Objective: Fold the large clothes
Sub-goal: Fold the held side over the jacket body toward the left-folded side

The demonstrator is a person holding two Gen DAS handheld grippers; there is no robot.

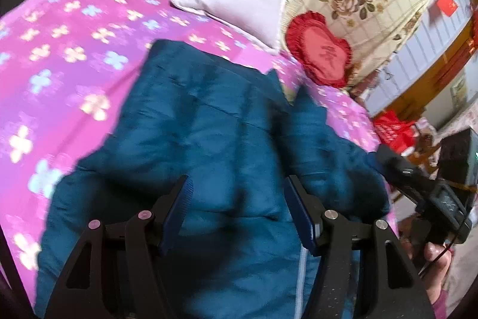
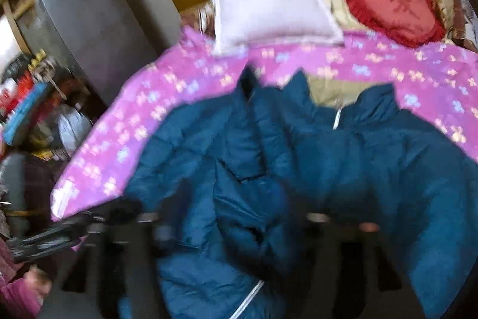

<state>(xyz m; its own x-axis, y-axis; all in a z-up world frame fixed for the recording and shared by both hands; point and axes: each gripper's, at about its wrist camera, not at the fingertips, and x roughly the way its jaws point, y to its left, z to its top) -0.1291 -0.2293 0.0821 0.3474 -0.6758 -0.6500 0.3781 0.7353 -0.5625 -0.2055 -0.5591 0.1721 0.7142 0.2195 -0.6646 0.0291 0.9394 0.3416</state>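
A teal padded jacket lies spread on the bed, over a pink flowered sheet. Its collar end points toward the head of the bed, and a pale zip runs down its front. One flap is folded across the middle in bulky ridges.

The left tool hovers over the jacket's near part with its jaws apart. The blue pads stand clear of the cloth, with nothing between them. The right tool is badly blurred in its own view; its dark fingers show spread wide over the jacket's lower half, and no cloth looks pinched between them. In the left view it appears at the right edge, gripped by a hand.

Edges and room:
- The jacket's left edge sits well inside the sheet — a broad band of bare pink lies beside it.
- Its right side runs close to the bed's right edge.
- A strip of bare sheet separates the collar from a white pillow and a red heart cushion at the head.
- Past the sheet's left edge stand a grey cabinet and cluttered goods, near the bed.
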